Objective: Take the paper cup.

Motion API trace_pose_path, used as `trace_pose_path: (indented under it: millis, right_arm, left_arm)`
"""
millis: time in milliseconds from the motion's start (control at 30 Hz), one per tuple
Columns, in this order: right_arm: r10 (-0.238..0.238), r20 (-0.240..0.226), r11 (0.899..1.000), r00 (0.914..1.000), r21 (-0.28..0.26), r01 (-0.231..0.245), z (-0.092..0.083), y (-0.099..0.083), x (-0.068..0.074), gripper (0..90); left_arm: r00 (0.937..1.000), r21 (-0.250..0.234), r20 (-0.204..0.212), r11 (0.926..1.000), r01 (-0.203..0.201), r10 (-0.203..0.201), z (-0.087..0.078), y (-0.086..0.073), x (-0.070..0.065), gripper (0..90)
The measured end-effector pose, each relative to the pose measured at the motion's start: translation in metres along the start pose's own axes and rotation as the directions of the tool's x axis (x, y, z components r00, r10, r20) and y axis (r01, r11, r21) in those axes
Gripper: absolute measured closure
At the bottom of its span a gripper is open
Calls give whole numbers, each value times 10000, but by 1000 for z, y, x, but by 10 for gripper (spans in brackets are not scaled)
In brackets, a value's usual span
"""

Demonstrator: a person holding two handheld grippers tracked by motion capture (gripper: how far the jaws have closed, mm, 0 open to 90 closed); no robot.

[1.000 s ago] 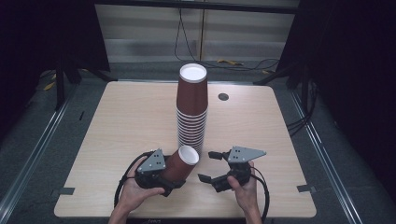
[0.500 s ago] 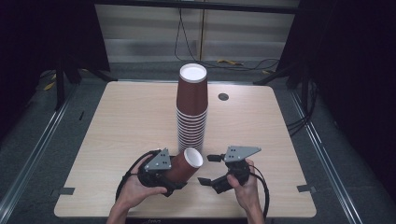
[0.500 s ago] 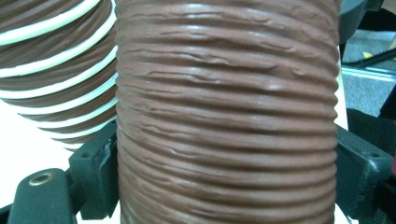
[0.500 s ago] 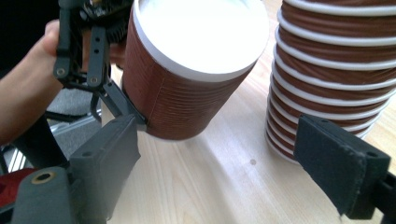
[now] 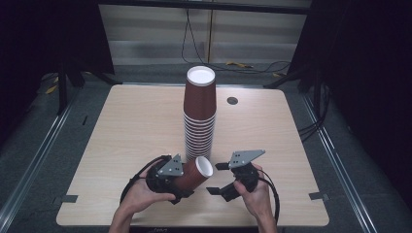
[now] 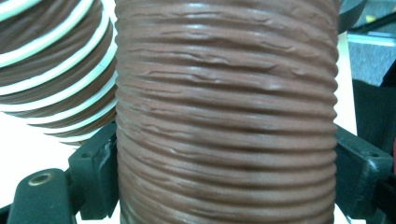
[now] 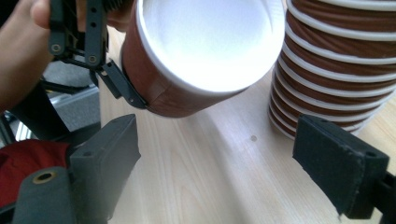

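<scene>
A brown ribbed paper cup (image 5: 198, 172) lies on its side in my left gripper (image 5: 188, 180), whose jaws are shut on its wall (image 6: 224, 140). Its white mouth (image 7: 205, 42) faces my right gripper (image 5: 217, 178), a little above the table. The right gripper (image 7: 219, 177) is open, with bare tabletop between its pads, just short of the cup's rim. A tall stack of the same cups (image 5: 199, 116) stands upside down right behind the held cup; its white-rimmed lower cups are close on the left in the left gripper view (image 6: 56, 70) and at the right in the right gripper view (image 7: 336, 70).
The light wooden table (image 5: 136, 126) has a round dark hole (image 5: 232, 100) at its far right. Black cables loop from both grippers near the front edge. Grey tape marks (image 5: 65, 199) sit at the front corners. Dark floor and rails surround the table.
The left gripper has carried the cup slightly to the right and down, closer to the right gripper. The right gripper has stayed where it was.
</scene>
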State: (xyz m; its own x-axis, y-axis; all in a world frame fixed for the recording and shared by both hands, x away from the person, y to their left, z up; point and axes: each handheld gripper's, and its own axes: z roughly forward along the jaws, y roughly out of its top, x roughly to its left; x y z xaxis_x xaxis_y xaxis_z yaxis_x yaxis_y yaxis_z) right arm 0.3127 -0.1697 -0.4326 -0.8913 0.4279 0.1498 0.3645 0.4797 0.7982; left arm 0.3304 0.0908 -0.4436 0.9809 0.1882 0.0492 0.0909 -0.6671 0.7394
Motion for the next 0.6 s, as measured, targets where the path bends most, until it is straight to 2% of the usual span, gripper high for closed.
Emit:
trace_pose_path:
  millis: [100, 200, 367, 600]
  right_arm:
    - [9, -131, 9998, 9999, 209, -7, 1, 2, -1, 136]
    - [-49, -214, 9986, 9998, 517, 60, 3, 5, -1, 137]
    - [-58, -201, 9966, 9998, 825, 74, 3, 7, -2, 137]
    - [-42, -292, 9942, 9996, 1077, 73, 6, 9, -3, 136]
  left_arm:
    - [9999, 246, 24, 9996, -99, 98, 1, 2, 0, 136]
    - [9994, 648, -124, 9974, -308, 317, 2, 4, 0, 136]
    - [9986, 803, -125, 9955, -511, 523, 2, 8, -1, 137]
    - [9972, 1273, -190, 9894, -699, 729, 5, 11, -3, 136]
